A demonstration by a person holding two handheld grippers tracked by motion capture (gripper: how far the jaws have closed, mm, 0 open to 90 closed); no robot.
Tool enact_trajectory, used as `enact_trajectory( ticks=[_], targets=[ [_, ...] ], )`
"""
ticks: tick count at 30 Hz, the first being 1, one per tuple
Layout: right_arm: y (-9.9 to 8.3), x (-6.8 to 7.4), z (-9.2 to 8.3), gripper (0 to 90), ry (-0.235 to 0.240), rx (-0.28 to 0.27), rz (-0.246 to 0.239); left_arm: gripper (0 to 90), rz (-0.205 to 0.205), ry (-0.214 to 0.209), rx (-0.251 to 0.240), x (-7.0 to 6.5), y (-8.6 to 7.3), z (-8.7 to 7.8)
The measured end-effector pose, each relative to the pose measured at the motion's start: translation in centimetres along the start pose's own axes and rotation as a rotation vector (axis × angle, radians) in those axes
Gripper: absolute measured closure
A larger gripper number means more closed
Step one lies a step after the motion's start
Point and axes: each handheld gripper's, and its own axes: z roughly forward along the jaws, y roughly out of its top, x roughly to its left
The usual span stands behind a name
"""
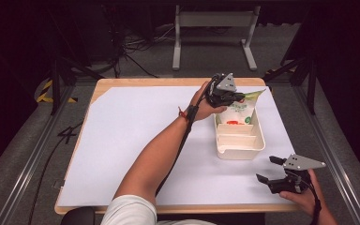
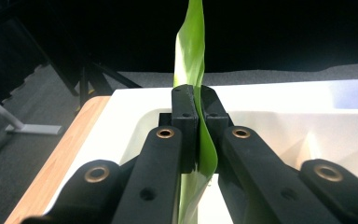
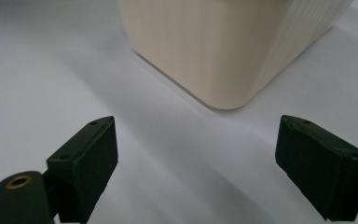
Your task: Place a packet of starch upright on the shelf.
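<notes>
Fingers [image 2: 185,116] of my left gripper [image 1: 236,97] are pinched tight on the green top edge of the snack pouch [image 1: 236,112], jaws fully together with only the film between them. Pouch sits at the far end of the cream divided bin [image 1: 258,140], roughly one o'clock on the white table sheet [image 1: 136,140], its lower part inside the compartment, green flap poking out toward two o'clock. Judgement: nearly placed; release and withdrawal remain. Right gripper [image 1: 270,169], at five o'clock near the bin's near corner, jaws spread wide, holding nothing.
</notes>
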Motion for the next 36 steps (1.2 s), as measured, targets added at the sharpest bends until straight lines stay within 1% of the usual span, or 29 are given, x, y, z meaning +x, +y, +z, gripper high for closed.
enact_trajectory(
  ticks=[2,3,8,14,18,23,26,28,30,32,36],
  targets=[
    [0.0,0.0,0.0,12.7,-0.003,-0.001,-0.001,88.2,0.01,-0.003,0.017,-0.1,-0.1,0.3],
    [0.0,-0.1,0.0,12.7,-0.004,-0.004,0.002,88.1,0.007,-0.002,0.021,-0.2,-0.1,0.4],
    [0.0,0.0,-0.1,12.7,-0.008,-0.005,0.002,88.0,-0.002,-0.002,0.017,-0.3,-0.2,0.5],
    [0.0,0.0,-0.1,12.7,-0.009,-0.006,0.0,87.6,0.004,0.013,0.027,-0.3,0.1,0.2],
    [0.0,-0.1,-0.1,12.8,-0.013,-0.008,0.003,86.8,0.008,0.019,0.024,-0.3,0.2,0.1],
    [0.0,-0.1,-0.2,12.9,-0.016,-0.01,0.012,86.0,0.016,0.026,0.039,-0.4,0.4,0.0],
    [0.0,0.0,-0.1,12.9,-0.017,-0.006,0.006,85.7,0.024,0.03,0.051,-0.4,0.6,-0.2],
    [0.0,0.0,-0.1,12.9,-0.015,-0.007,0.008,85.5,0.029,0.037,0.066,-0.5,0.7,-0.3],
    [0.0,0.0,-0.1,12.9,-0.012,-0.007,0.007,85.0,0.042,0.043,0.079,-0.5,1.0,-0.4],
    [0.0,0.0,-0.2,12.9,-0.011,-0.008,0.004,84.4,0.04,0.048,0.082,-0.6,1.1,-0.5],
    [0.0,-0.1,-0.2,12.9,-0.014,-0.011,0.006,82.6,0.053,0.062,0.1,-0.7,1.4,-0.7]
  ],
)
